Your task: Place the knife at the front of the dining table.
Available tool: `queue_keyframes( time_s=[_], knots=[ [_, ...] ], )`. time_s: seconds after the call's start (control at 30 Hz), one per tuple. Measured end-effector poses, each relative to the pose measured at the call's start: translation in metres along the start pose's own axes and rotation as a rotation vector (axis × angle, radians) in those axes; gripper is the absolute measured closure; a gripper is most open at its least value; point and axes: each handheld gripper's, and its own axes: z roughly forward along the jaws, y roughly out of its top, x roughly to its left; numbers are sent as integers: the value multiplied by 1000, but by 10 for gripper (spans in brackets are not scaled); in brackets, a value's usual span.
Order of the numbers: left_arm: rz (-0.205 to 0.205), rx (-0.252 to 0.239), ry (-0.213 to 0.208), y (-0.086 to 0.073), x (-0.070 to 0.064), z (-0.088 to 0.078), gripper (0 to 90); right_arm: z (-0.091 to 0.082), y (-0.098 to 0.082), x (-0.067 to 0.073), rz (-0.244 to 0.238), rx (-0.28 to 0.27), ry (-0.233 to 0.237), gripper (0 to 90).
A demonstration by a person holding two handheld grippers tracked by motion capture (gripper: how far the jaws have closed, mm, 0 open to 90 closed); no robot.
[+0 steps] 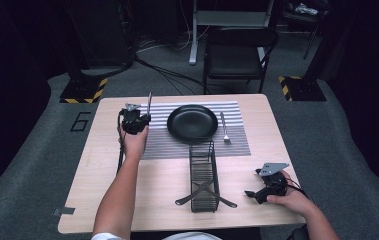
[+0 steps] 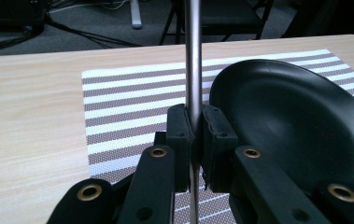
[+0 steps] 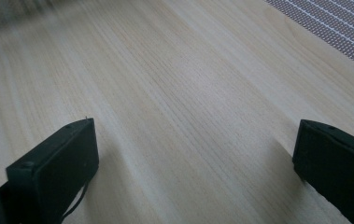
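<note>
My left gripper (image 1: 143,119) (image 2: 194,119) is shut on a slim metal utensil (image 1: 149,103) (image 2: 193,60), which it holds upright by the handle. It hovers over the left end of the striped placemat (image 1: 159,142) (image 2: 123,100), just left of the black plate (image 1: 192,123) (image 2: 286,112). The utensil's top end runs out of the left gripper view, so its kind is hard to tell. A fork (image 1: 224,128) lies on the mat to the right of the plate. My right gripper (image 1: 255,194) (image 3: 195,140) stands open and low over the bare wooden table (image 1: 157,175) (image 3: 165,84) near the front right corner.
A black wire caddy (image 1: 203,175) stands in front of the plate, with two utensils (image 1: 183,201) crossed at its near end and poking out both sides. A folding chair (image 1: 239,55) stands behind the table. A corner of the placemat (image 3: 338,28) appears in the right gripper view.
</note>
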Motion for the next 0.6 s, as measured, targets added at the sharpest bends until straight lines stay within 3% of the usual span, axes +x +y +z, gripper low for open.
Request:
queue_keyframes(
  time_s=[0.33,0.6],
  knots=[
    [-26,35,51,-7,0,16,825,0,0,0,1,0,-1,0],
    [-56,20,103,-13,-1,30,825,0,0,0,0,0,0,0]
  ],
)
